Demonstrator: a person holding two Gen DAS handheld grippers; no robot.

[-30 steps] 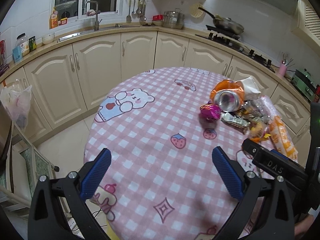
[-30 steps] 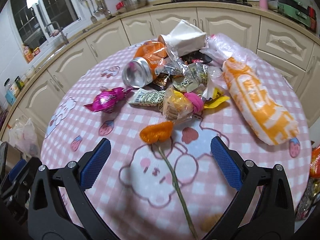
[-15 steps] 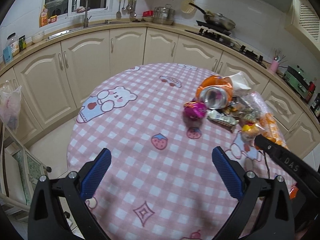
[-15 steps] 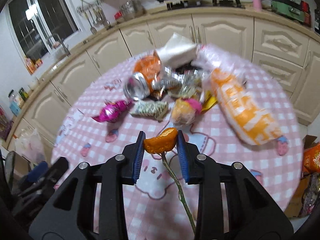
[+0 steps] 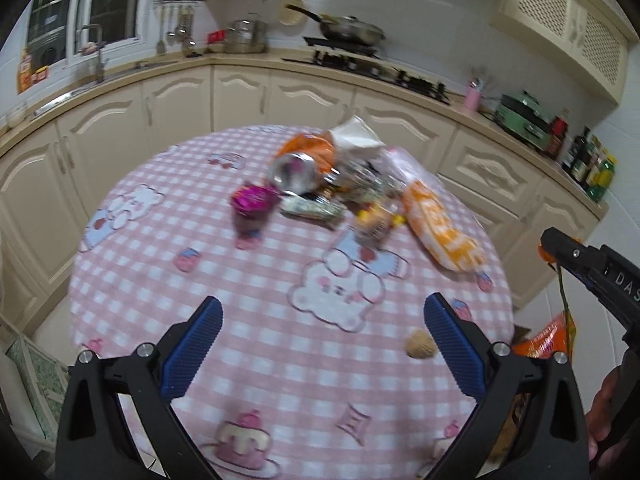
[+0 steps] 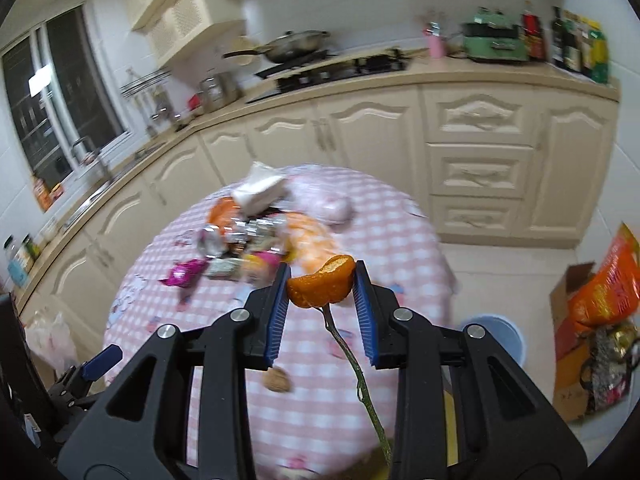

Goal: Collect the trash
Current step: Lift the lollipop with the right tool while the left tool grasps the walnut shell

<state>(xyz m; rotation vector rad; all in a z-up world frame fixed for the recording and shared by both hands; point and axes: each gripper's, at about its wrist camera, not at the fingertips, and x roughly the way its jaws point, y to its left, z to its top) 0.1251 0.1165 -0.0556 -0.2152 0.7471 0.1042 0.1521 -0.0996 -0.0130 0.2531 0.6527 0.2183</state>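
Observation:
My right gripper (image 6: 321, 294) is shut on an orange peel (image 6: 320, 286) whose green stem (image 6: 356, 372) hangs down below the jaws; it is lifted above the round table (image 6: 400, 240). In the left wrist view that gripper (image 5: 550, 248) shows at the right edge, off the table's side. My left gripper (image 5: 322, 340) stands open over the near part of the pink checked tablecloth (image 5: 280, 280) with nothing between its fingers. A heap of trash lies at the far side: a crushed can (image 5: 296, 168), a magenta wrapper (image 5: 252, 198), an orange snack bag (image 5: 440, 228), a white paper bag (image 5: 352, 134).
A small brown nut (image 5: 420, 347) lies on the cloth by my left gripper's right finger. On the floor to the right stand a blue bin (image 6: 496, 334) and a cardboard box with orange bags (image 6: 600, 292). Cream kitchen cabinets (image 6: 480, 160) curve round behind the table.
My right gripper shut on the orange peel and lifted it off the table, away toward the right. My left gripper swung right, still open.

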